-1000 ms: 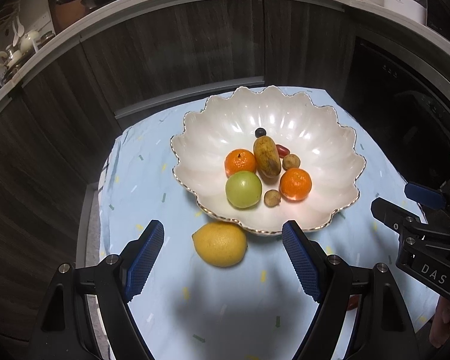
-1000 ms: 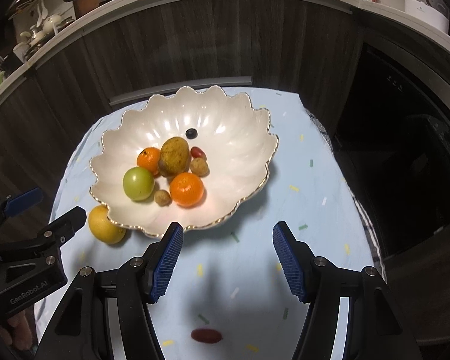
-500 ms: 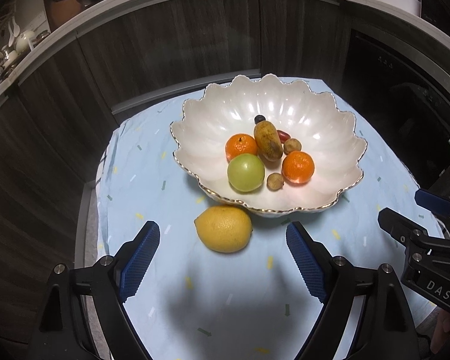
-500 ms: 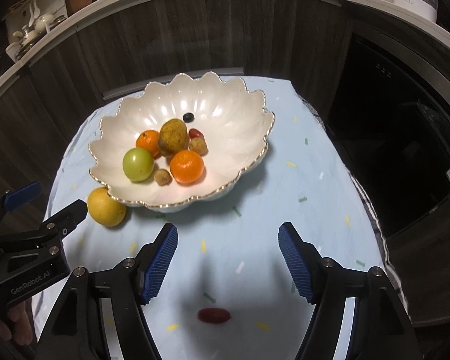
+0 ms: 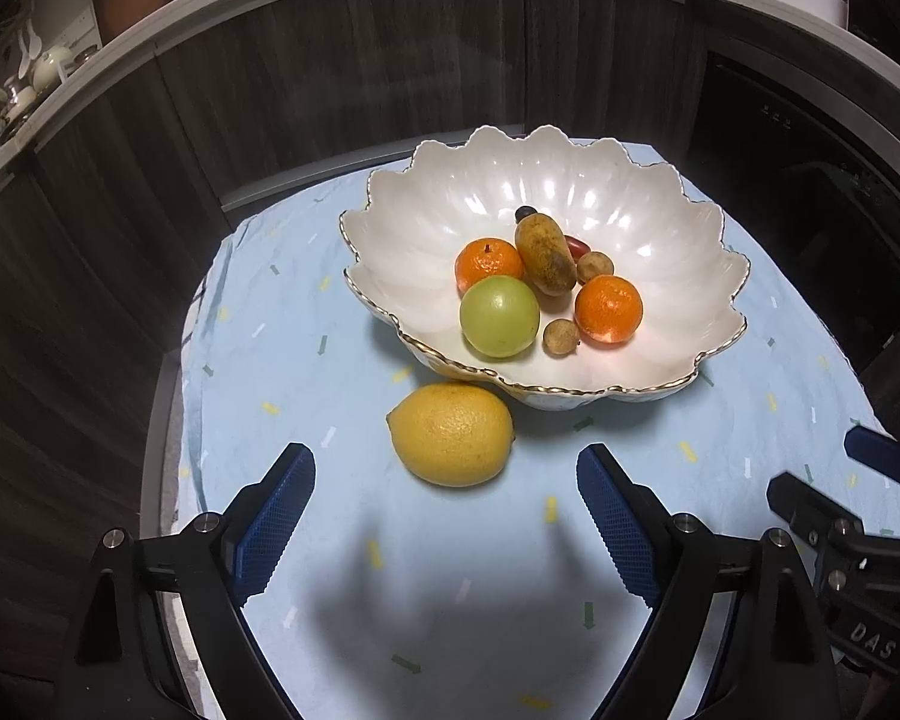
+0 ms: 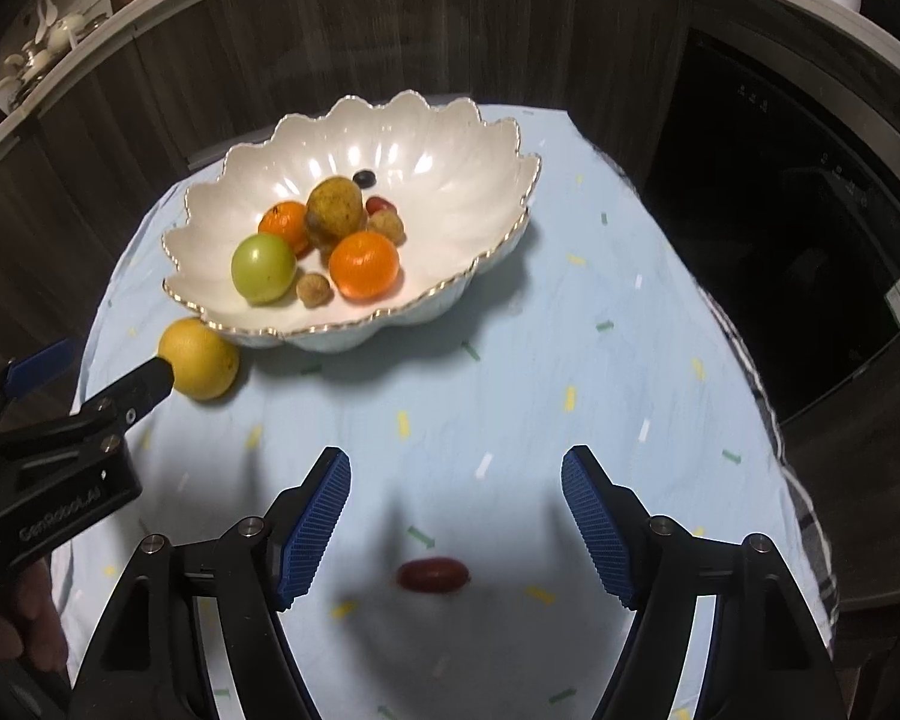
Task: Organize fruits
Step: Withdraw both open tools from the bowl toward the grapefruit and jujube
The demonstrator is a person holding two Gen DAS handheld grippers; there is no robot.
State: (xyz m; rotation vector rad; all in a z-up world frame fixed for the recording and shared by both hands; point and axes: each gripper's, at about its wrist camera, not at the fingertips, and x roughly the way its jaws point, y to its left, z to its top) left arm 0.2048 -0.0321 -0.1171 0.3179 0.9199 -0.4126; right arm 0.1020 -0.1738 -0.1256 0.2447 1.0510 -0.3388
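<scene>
Left gripper [image 5: 444, 480]: jaws opening, empty, angled down before lemon [image 5: 452, 433]. Right gripper [image 6: 456, 480]: jaws opening, empty, above red fruit [image 6: 432, 575].

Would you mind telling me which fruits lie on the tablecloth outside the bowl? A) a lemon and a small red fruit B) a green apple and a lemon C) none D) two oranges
A: the lemon sits beside the bowl, and the small red fruit lies near the right gripper.

Left gripper [image 5: 446, 483], black frame, blue ribbed pads [image 5: 276, 516] (silver screws), right gripper [image 6: 456, 480] alike, white lettering
</scene>
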